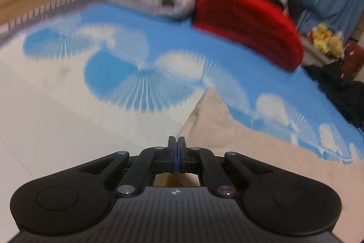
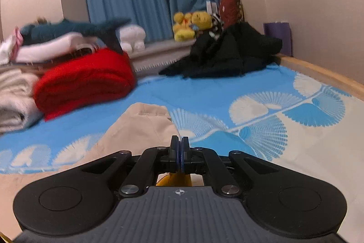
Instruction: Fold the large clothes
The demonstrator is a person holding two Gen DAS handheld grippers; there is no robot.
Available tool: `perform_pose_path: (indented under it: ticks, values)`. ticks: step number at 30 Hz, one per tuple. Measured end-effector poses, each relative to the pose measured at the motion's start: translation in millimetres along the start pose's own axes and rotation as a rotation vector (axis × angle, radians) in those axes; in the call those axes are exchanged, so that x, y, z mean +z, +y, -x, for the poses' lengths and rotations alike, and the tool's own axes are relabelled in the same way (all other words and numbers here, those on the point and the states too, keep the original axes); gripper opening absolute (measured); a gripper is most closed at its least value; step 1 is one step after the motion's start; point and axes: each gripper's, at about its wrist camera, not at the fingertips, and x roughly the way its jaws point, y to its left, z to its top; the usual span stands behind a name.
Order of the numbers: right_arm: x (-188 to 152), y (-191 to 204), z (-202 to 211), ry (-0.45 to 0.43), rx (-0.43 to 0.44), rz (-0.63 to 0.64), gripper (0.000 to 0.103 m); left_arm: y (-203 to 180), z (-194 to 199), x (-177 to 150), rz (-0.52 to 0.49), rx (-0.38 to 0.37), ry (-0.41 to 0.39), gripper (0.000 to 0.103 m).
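Both jaws are together: the left hand-held gripper (image 1: 177,140) and the right hand-held gripper (image 2: 179,140) each show pads pressed flat against each other, and whether a thin edge of cloth is pinched between them cannot be told. The beige garment (image 2: 145,126) lies on the bed (image 2: 261,83) just ahead of and beneath both tools, one corner (image 1: 210,92) pointing away from the left one. The fold probably wants both hands travelling evenly, so the fabric lands square. The red folded blanket (image 2: 84,85) sits farther ahead to the left of the right tool; best keep clear of it.
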Motion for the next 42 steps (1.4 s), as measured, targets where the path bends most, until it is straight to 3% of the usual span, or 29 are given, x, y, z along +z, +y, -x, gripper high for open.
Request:
perform_pose_path:
  ticks: [2, 3, 5, 7, 9, 10, 13, 16, 17, 18, 23, 27, 32, 34, 36, 38, 40, 42]
  values:
    - [-7, -3, -20, 0.104, -0.044, -0.013, 0.004, 5, -12, -2, 0.045, -0.006, 0.087, 0.007]
    - [-11, -4, -26, 0.147, -0.075, -0.018, 0.009, 7, -11, -2, 0.053, -0.016, 0.098, 0.013]
    - [-17, -11, -35, 0.223, -0.105, -0.02, 0.01, 4, 1, -3, 0.025, -0.032, 0.087, 0.02]
    - [-20, -17, -33, 0.252, -0.091, -0.03, 0.013, -3, 15, -6, -0.024, -0.064, 0.075, 0.025]
    - [-23, -23, -29, 0.307, -0.028, -0.05, 0.032, -9, 22, -13, -0.069, -0.128, 0.113, 0.032]
    - [-27, -24, -28, 0.353, 0.002, -0.053, 0.035, -11, 23, -19, -0.088, -0.16, 0.149, 0.035]
    - [-50, -28, -25, 0.51, 0.0, -0.016, 0.035, -17, 21, -41, -0.189, -0.198, 0.285, 0.036]
    - [-64, -39, -12, 0.57, -0.005, -0.021, 0.034, -15, 11, -64, -0.297, -0.137, 0.406, 0.038]
    - [-65, -41, -8, 0.577, 0.009, -0.031, 0.025, -11, 9, -70, -0.316, -0.1, 0.431, 0.037]
    - [-67, -43, -2, 0.585, 0.025, -0.041, 0.007, -6, 8, -74, -0.333, -0.049, 0.445, 0.037]
    - [-54, -46, 27, 0.473, 0.015, -0.066, 0.001, 11, 27, -79, -0.349, -0.011, 0.438, 0.035]
    - [-47, -45, 35, 0.428, -0.118, -0.034, 0.005, 24, 50, -81, -0.349, -0.027, 0.437, 0.036]
    - [-40, -49, 53, 0.426, 0.023, -0.084, 0.005, 42, 62, -83, -0.349, -0.051, 0.474, 0.036]
    - [-46, -44, 57, 0.476, 0.116, -0.051, 0.005, 49, 53, -93, -0.409, 0.017, 0.53, 0.039]
    - [-63, -39, 55, 0.602, 0.171, 0.038, 0.004, 52, 50, -105, -0.498, 0.11, 0.559, 0.038]
    - [-92, -33, 50, 0.734, 0.098, 0.239, 0.003, 50, 55, -109, -0.568, 0.162, 0.543, 0.037]
    - [-111, -30, 53, 0.779, 0.028, 0.403, 0.003, 46, 68, -100, -0.549, 0.129, 0.486, 0.036]
    - [-109, -31, 59, 0.758, 0.021, 0.433, 0.003, 42, 84, -89, -0.503, 0.069, 0.419, 0.036]
